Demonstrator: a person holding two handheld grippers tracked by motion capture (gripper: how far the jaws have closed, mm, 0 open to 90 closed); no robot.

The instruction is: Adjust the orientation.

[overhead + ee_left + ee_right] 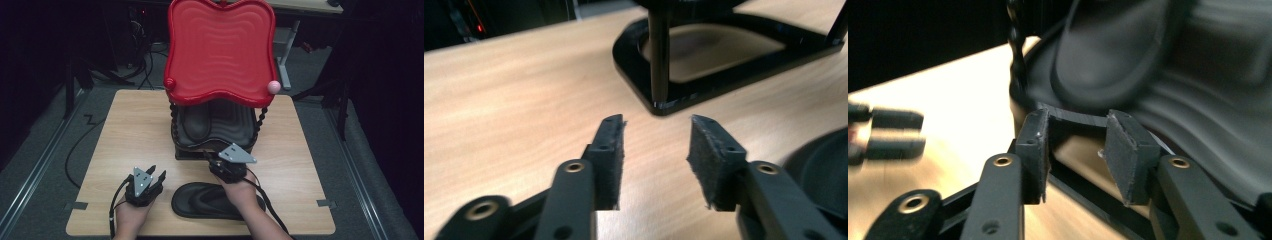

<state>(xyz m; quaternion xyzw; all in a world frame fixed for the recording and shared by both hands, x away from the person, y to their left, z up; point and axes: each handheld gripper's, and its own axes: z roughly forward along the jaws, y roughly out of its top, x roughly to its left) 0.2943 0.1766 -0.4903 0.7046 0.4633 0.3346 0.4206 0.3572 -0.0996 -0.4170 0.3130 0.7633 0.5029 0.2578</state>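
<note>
On the wooden table [125,130] stands a small rack [215,135] with two levels. Its top tray [220,47] is glossy red plastic with a wavy rim and fine ripples across the surface; at its near corners sit two round knobs, one red [170,83] and one pink [273,86]. Black twisted posts [261,120] carry it above a black lower tray, which is also rippled. A dark sandal [196,122] lies on that lower tray, toward 10 o'clock of it.

A second sandal [200,201], black and matte with a smooth oval sole and a thong strap, lies flat on the table at 6 o'clock from the rack, near the front edge, between the two hands.

The left gripper [156,175] is at 9 o'clock from this sandal, just beside it. In the left gripper view its jaws are apart with only bare wood between the rough, felt-like pads [611,150]; the sandal's rounded edge [824,165] shows at 4 o'clock and the rack's shiny black base [724,75] at 1 o'clock.

The right gripper [210,156] is at 12 o'clock from the table sandal, at the front edge of the lower tray. Its jaws are parted and hold nothing; the tray's thin black edge [1075,119] is seen through the gap between the pads, and I cannot tell whether they touch it. The sandal on the tray [1113,55] is blurred just above.
</note>
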